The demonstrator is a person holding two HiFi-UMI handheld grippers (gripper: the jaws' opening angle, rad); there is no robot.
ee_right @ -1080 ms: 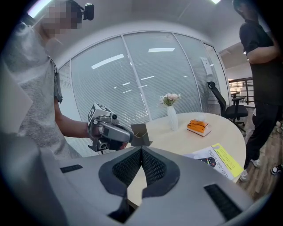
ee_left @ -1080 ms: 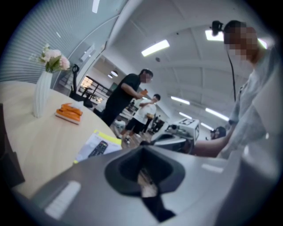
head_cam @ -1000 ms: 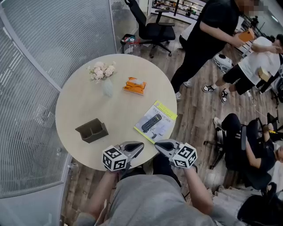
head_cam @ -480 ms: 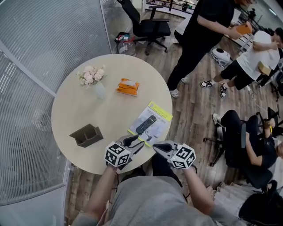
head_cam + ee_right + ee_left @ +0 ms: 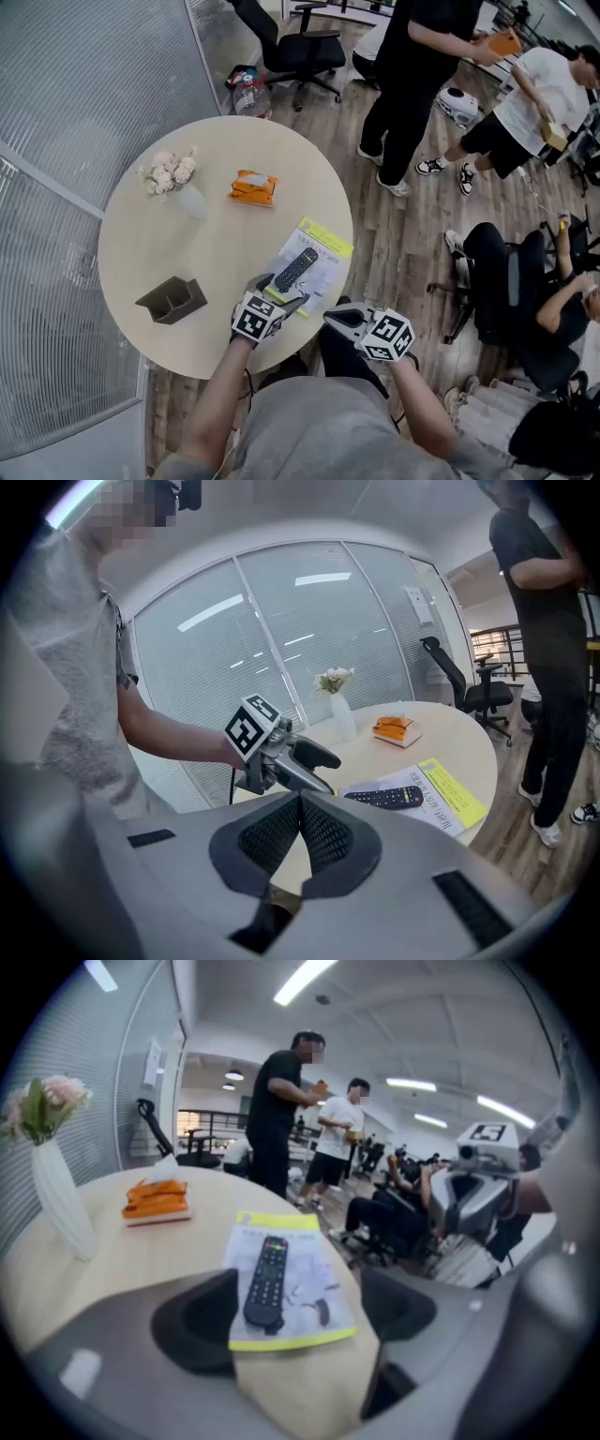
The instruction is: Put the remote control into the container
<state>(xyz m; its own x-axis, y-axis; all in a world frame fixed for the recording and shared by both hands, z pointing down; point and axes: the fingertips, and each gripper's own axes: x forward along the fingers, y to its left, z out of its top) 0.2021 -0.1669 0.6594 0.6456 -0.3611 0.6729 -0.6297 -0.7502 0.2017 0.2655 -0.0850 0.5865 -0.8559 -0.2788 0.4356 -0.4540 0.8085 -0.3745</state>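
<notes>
Round beige table (image 5: 220,239) inspected from above. The black remote control (image 5: 294,270) lies flat on a yellow-edged leaflet (image 5: 325,255) at the table's near right, its length running from near left to far right. The dark two-compartment container (image 5: 172,300) stands at the near left of the table, well apart from the remote. The left gripper (image 5: 279,292) is tilted down over the near end of the leaflet. Its jaws have just been opening and now stand wide apart, released. The near end of the remote shows in the gap between them, with neither pad pressing on it. The right gripper (image 5: 330,317) sits off the table's near edge, just right of the left one, jaws clenched together on nothing. A white vase of pink flowers (image 5: 171,178) and an orange packet (image 5: 253,187) occupy the far half of the table.
</notes>
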